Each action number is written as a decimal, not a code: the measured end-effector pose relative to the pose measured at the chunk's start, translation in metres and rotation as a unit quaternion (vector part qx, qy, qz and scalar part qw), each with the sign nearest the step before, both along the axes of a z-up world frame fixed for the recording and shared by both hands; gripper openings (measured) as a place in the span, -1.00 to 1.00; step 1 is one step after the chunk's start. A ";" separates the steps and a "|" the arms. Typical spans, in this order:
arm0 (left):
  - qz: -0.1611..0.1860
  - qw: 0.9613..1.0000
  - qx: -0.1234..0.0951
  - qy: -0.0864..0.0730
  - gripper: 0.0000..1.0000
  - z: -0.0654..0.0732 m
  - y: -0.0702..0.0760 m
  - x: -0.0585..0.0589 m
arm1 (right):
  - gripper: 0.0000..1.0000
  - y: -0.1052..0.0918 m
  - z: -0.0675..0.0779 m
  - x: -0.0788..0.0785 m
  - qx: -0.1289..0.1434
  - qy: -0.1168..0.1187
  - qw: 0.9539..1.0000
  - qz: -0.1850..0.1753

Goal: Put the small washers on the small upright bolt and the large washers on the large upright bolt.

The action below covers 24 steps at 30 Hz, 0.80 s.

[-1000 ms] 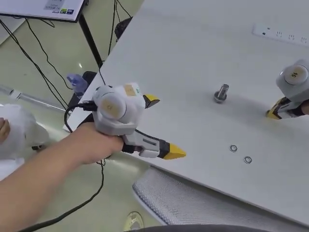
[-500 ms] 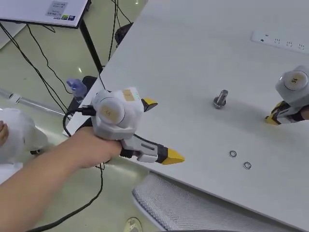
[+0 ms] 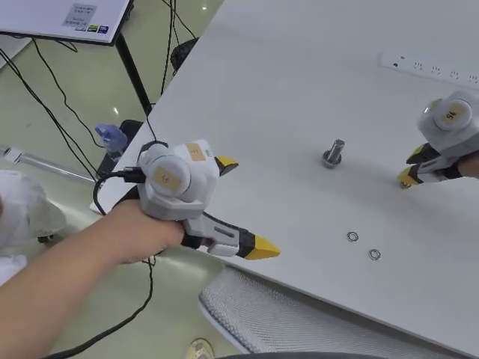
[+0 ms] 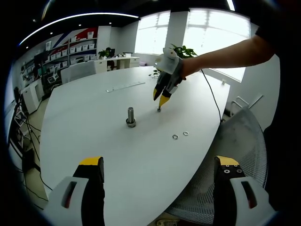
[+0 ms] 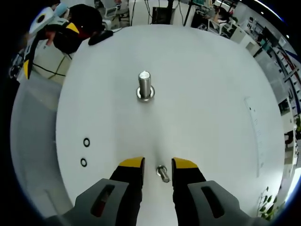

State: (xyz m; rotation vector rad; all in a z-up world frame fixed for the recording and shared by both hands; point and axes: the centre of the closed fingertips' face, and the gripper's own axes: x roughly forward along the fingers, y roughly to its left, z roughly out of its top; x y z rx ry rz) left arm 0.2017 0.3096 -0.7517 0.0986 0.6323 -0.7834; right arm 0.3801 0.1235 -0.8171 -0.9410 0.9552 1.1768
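A large upright bolt stands mid-table. Two small washers lie flat on the white table, close to its near edge; they are also in the left gripper view and the right gripper view. A small upright bolt stands between the tips of my right gripper, which is open with a narrow gap and points down at the table. My left gripper is wide open and holds nothing, over the table's near-left edge.
A white power strip lies at the table's far side. A grey mesh chair sits just below the near edge. Cables, a blue bottle and another desk's leg are on the floor to the left.
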 end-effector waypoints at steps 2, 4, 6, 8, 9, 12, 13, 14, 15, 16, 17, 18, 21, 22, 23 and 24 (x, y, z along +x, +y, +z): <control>0.001 1.000 0.000 -0.001 0.95 0.001 0.000 0.000 | -0.52 0.003 0.000 0.004 0.005 -0.001 1.000 0.003; 0.001 1.000 0.001 -0.002 0.95 0.002 0.001 0.001 | -0.51 0.009 0.005 0.000 0.011 -0.005 1.000 0.009; 0.000 1.000 0.002 -0.003 0.95 0.002 0.001 0.001 | -0.51 0.012 0.007 -0.003 0.016 -0.003 1.000 0.014; -0.001 1.000 0.004 -0.004 0.95 0.003 0.002 0.001 | -0.50 0.016 0.011 -0.011 0.020 -0.002 1.000 0.017; -0.001 1.000 0.004 -0.004 0.94 0.003 0.001 0.001 | -0.50 0.017 0.011 -0.013 0.021 -0.001 1.000 0.019; -0.001 1.000 0.005 -0.006 0.94 0.004 0.001 0.002 | -0.49 0.020 0.013 -0.027 0.022 0.005 0.999 0.025; -0.001 1.000 0.004 -0.007 0.94 0.005 0.000 0.002 | -0.49 0.021 0.013 -0.030 0.022 0.007 0.999 0.026; -0.001 1.000 0.004 -0.008 0.94 0.005 0.000 0.002 | -0.49 0.021 0.012 -0.034 0.024 0.008 0.999 0.027; -0.001 1.000 0.004 -0.009 0.94 0.005 0.000 0.003 | -0.49 0.022 0.012 -0.039 0.025 0.012 0.999 0.029; -0.002 1.000 0.004 -0.009 0.94 0.005 0.000 0.003 | -0.49 0.022 0.011 -0.042 0.024 0.014 0.999 0.030; -0.002 1.000 0.004 -0.009 0.94 0.005 0.000 0.002 | -0.48 0.021 0.010 -0.044 0.022 0.015 0.999 0.032; -0.003 1.000 0.005 -0.010 0.93 0.005 0.000 0.002 | -0.48 0.021 0.009 -0.049 0.021 0.016 0.999 0.037; -0.003 1.000 0.006 -0.010 0.93 0.005 0.000 0.001 | -0.46 0.022 0.008 -0.058 0.022 0.020 0.999 0.042; -0.003 1.000 0.005 -0.010 0.92 0.005 0.000 0.000 | -0.46 0.022 0.007 -0.060 0.022 0.021 0.999 0.043; -0.003 1.000 0.006 -0.010 0.92 0.004 0.000 0.000 | -0.46 0.023 0.007 -0.063 0.022 0.022 0.999 0.044; -0.002 1.000 0.006 -0.010 0.92 0.004 0.001 -0.001 | -0.46 0.024 0.007 -0.066 0.023 0.022 0.998 0.045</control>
